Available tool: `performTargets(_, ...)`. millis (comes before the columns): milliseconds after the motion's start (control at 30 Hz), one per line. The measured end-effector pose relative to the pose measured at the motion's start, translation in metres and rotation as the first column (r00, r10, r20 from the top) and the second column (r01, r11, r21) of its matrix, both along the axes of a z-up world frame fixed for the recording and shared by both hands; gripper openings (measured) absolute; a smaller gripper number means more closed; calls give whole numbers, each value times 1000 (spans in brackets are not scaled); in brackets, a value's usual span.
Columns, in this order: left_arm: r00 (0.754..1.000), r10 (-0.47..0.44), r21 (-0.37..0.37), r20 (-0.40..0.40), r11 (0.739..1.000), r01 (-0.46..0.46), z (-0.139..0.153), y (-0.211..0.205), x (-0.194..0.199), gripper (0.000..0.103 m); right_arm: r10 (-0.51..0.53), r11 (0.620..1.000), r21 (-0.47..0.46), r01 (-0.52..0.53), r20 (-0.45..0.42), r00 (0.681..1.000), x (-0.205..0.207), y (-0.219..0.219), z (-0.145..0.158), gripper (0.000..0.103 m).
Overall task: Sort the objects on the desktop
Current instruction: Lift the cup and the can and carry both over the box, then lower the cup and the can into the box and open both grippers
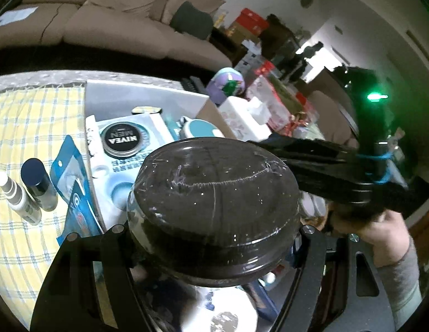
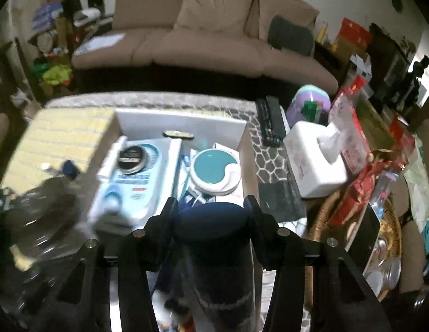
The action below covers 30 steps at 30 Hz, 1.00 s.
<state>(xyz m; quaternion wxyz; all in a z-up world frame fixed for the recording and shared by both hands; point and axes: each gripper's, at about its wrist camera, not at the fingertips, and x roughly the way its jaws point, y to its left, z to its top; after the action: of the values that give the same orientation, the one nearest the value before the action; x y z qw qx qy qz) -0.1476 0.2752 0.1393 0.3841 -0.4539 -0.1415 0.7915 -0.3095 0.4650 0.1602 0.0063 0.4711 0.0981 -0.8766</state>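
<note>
Left wrist view: A clear jar with a dark lid [image 1: 214, 207] is gripped between the two fingers of the left gripper [image 1: 211, 238], which are closed against its sides just below the lid. The jar's long axis is directed along the fingers, lid end away from the camera. It is held above the near edge of an open box [image 1: 142, 96] in which a Nivea tin [image 1: 123, 141] lies on a white package. To the left, two spray bottles [image 1: 29, 191] stand upright on a yellow checked cloth [image 1: 29, 127], beside a blue blister pack [image 1: 73, 182] leaning on the box wall.

Right wrist view: A dark blue can [image 2: 214, 238] is pinched between the fingers of the right gripper [image 2: 213, 221], cap end forward, long axis along the fingers. It is held over the box's near right corner, just short of a teal-and-white round case [image 2: 215, 171]. Right of the box, a tissue box [image 2: 311, 157] and a wicker basket [image 2: 322, 221] crowd the table.
</note>
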Motion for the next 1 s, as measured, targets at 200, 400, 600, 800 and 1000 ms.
performTargets(200,999,13,-66,31,998,-11,-22,6,-23,82,-58,998,32,55,79,995,-33,10,-49,51)
performTargets(400,1000,13,-39,28,999,-12,-18,-3,-24,91,-93,994,-52,95,30,995,-28,27,-40,61)
performTargets(600,999,21,-7,26,1000,-20,-4,-20,-14,92,-92,989,-121,89,-17,996,0,37,-13,63)
performTargets(800,1000,11,-39,10,999,-11,7,-24,-2,94,-94,989,-105,99,54,994,25,37,-44,39)
performTargets(1000,992,-116,-176,54,977,124,-2,-9,21,93,-67,995,-71,72,65,996,37,26,-44,39)
